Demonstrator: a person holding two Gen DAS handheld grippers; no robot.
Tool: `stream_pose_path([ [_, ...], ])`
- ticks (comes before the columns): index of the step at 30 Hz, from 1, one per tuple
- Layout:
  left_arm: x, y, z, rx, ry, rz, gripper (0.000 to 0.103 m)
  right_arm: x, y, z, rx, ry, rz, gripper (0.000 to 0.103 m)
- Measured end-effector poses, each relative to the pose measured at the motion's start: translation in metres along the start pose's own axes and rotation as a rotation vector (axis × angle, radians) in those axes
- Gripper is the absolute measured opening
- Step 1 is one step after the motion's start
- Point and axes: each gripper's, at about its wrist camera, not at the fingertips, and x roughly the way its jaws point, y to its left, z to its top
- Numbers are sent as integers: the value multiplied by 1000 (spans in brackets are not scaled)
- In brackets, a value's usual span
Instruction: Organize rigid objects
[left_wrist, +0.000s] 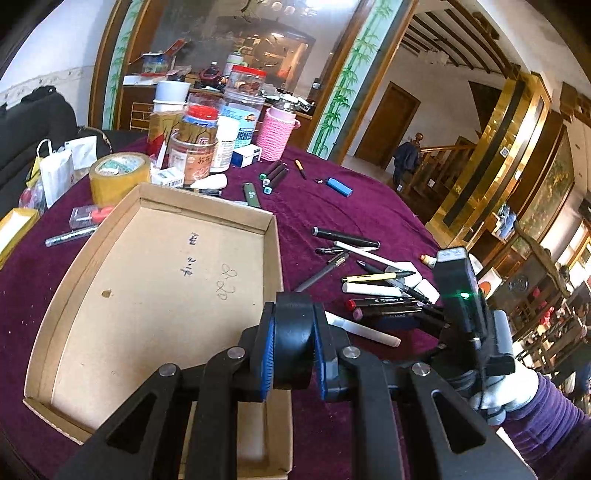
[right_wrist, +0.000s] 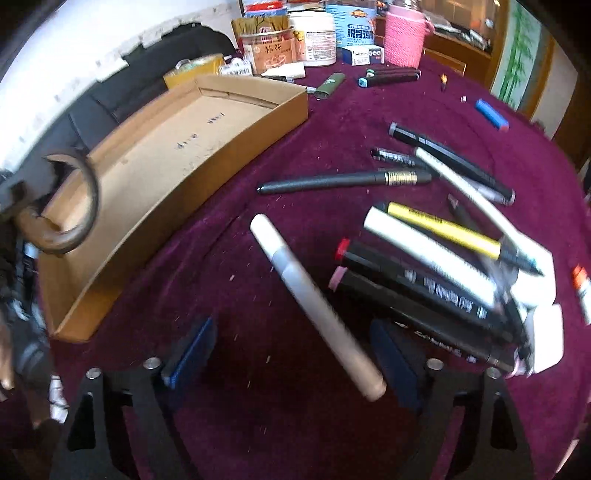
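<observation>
Currently, listed from left to right:
Cardboard tray (left_wrist: 159, 280): an empty, shallow, stiff box with low folded walls, seen at nine o'clock of the left gripper on the purple velvet cloth (left_wrist: 332, 206).
Left gripper (left_wrist: 293, 354): clenched on a black tape roll (left_wrist: 293, 343), a smooth ring pinched flat between the ribbed blue pads; it is held over the tray's right wall.
White marker (right_wrist: 314, 306): a slim matte cylinder lying loose on the cloth, between the spread jaws.
Right gripper (right_wrist: 291, 350): released, nothing grasped; the pads are not seen pressing the marker.
Pen pile (right_wrist: 443, 251): glossy plastic barrels, black, yellow and white, crossed at two o'clock.
Step advice: the marker is best straddled mid-barrel, square to its length, before the jaws are closed, so that rolling is avoided.
</observation>
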Motion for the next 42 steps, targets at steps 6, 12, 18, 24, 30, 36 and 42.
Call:
stream_pose_path([
  [6,-11,13,-5,-22,-9,6,17,3,10,9,-39,-16,-28,58],
  [12,-11,20,-6,-48,-3,0,17,-1,12,7,-11,-19,15,19],
  [18,-7,15,-6,-42,7,-3,17,2,6,11,28,-31,53,20],
  [24,-7,8,-8,-27,13,6,17,2,4,14,68,-56,59,15],
  [30,-13,15,3,-22,9,38,17,-21,-9,5,196,-120,194,14],
  [36,2,32,26,-29,42,71,17,-61,-8,26,269,-216,387,14],
  [42,39,61,55,-113,102,57,17,-45,-1,69,415,-198,574,15],
])
